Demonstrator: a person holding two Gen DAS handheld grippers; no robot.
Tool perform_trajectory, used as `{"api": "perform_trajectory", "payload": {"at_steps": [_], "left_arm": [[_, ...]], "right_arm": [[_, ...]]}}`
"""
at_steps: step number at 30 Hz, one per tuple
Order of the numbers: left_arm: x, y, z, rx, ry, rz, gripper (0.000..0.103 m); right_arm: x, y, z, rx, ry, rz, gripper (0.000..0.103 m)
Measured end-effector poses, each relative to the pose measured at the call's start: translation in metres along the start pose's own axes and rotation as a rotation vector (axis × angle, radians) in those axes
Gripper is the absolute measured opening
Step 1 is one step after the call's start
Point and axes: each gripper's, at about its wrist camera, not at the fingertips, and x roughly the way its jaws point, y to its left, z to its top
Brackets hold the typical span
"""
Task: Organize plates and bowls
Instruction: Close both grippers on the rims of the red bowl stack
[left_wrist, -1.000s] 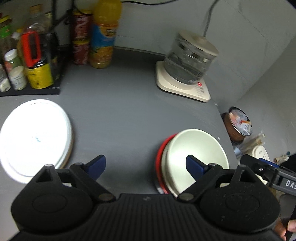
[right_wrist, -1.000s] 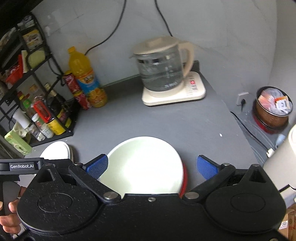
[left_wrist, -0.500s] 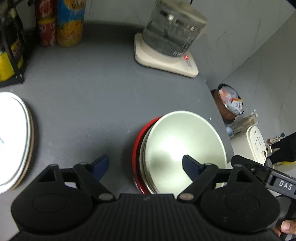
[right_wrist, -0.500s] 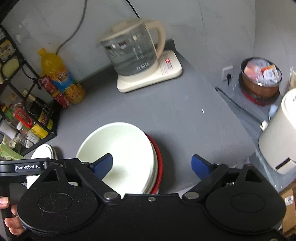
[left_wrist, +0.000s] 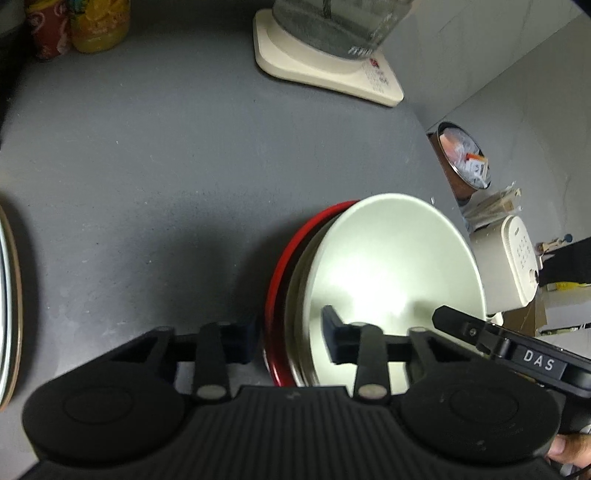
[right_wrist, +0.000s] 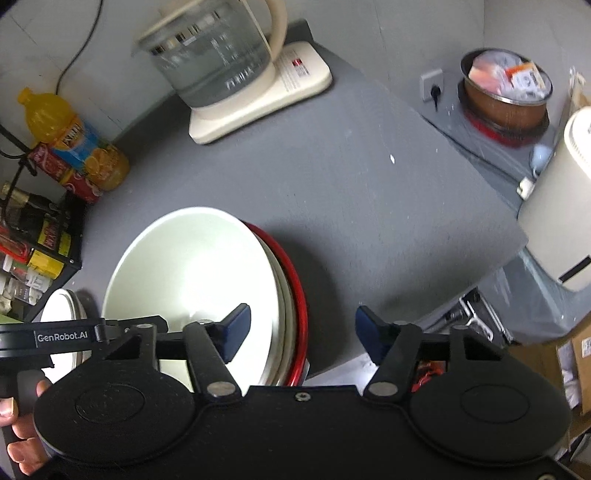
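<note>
A stack of bowls sits near the counter's front right edge: a white bowl nested in others, with a red one at the bottom. It also shows in the right wrist view. My left gripper is open and straddles the stack's left rim, one finger outside, one inside the white bowl. My right gripper is open and straddles the stack's right rim. A pile of white plates lies at the far left, also seen in the right wrist view.
A glass kettle on a cream base stands at the back. A juice bottle and cans stand by a black spice rack at the left. The counter's right edge drops to a floor with a pot and a white appliance.
Both grippers have come down and in onto the bowl stack. Each has narrowed its fingers, which stand on either side of the stack's rim.
</note>
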Motion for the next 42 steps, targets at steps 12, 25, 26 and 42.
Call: {"api": "perform_trajectory", "payload": {"at_steps": [12, 25, 26, 42], "left_arm": [[0.017, 0.015, 0.008, -0.024, 0.053, -0.049, 0.027], [0.017, 0.02, 0.006, -0.028, 0.05, -0.07, 0.026], [0.016, 0.022, 0.007, -0.034, 0.048, -0.072, 0.026], [-0.028, 0.059, 0.008, -0.103, -0.056, -0.065, 0.026]], "right_arm": [[0.027, 0.0, -0.006, 0.047, 0.062, 0.024, 0.033], [0.031, -0.006, -0.004, 0.105, 0.061, 0.073, 0.032], [0.03, -0.006, -0.004, 0.111, 0.057, 0.086, 0.03], [0.031, 0.046, 0.009, 0.006, 0.042, 0.163, 0.03]]}}
